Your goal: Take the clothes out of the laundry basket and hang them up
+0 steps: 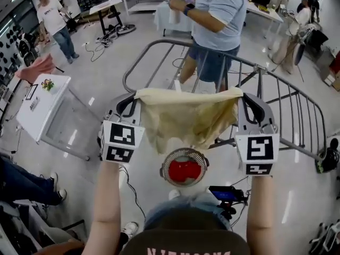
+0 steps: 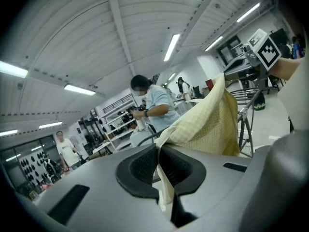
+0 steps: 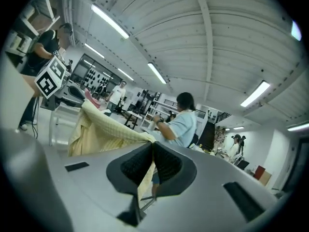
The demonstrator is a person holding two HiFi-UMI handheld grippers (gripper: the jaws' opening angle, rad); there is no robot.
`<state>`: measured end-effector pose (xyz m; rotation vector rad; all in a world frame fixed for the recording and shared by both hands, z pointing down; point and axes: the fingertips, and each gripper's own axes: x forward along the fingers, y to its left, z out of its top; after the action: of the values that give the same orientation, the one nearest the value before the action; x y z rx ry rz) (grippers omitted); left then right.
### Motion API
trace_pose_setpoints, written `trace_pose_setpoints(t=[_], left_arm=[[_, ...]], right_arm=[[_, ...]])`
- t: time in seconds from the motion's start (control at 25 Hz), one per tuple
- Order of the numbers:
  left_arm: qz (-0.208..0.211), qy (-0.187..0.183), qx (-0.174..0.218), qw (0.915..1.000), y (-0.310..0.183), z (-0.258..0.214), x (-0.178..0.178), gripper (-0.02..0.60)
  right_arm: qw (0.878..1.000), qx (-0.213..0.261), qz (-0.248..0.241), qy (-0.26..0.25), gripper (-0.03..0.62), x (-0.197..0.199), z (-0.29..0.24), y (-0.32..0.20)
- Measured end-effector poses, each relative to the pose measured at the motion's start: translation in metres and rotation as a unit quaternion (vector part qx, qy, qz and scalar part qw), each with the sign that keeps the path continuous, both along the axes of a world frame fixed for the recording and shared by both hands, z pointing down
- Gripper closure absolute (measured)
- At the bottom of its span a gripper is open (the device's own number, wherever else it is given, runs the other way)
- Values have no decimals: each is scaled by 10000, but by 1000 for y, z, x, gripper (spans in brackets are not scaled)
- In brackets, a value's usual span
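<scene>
A pale yellow cloth [image 1: 188, 116] hangs stretched between my two grippers, held up by its top edge. My left gripper [image 1: 136, 96] is shut on the cloth's left corner, and my right gripper [image 1: 243, 96] is shut on the right corner. In the left gripper view the cloth [image 2: 207, 124] runs out from between the shut pads of the left gripper [image 2: 158, 166]. The right gripper view shows the same cloth [image 3: 104, 132] pinched in the right gripper [image 3: 150, 163]. Below the cloth stands the round laundry basket [image 1: 184, 154] with something red inside. The grey metal drying rack [image 1: 279, 102] stands just beyond the cloth.
A person in a light blue shirt [image 1: 218, 20] stands right behind the rack. A white table [image 1: 45, 108] is at the left with a pink cloth [image 1: 36, 68] past it. A black device [image 1: 227, 194] lies on the floor near the basket. Another person [image 1: 53, 20] stands far left.
</scene>
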<state>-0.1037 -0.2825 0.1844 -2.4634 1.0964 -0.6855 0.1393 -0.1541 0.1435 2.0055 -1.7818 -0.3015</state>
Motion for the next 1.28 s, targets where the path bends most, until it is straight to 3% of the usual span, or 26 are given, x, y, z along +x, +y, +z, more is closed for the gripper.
trace_pose_setpoints(t=[0.44, 0.68, 0.92, 1.28], left_arm=[[125, -39, 822, 9965, -31, -52, 21, 569], [111, 26, 1076, 9941, -45, -71, 33, 569], [22, -148, 1436, 9895, -69, -95, 50, 569], [-196, -254, 2035, 9785, -101, -128, 82, 569]], right_arm=[[9957, 368, 543, 652, 580, 5, -41, 2], [9921, 516, 583, 987, 580, 13, -62, -6], [9869, 551, 522, 1420, 580, 35, -82, -36], [9766, 758, 415, 1968, 580, 71, -100, -76]])
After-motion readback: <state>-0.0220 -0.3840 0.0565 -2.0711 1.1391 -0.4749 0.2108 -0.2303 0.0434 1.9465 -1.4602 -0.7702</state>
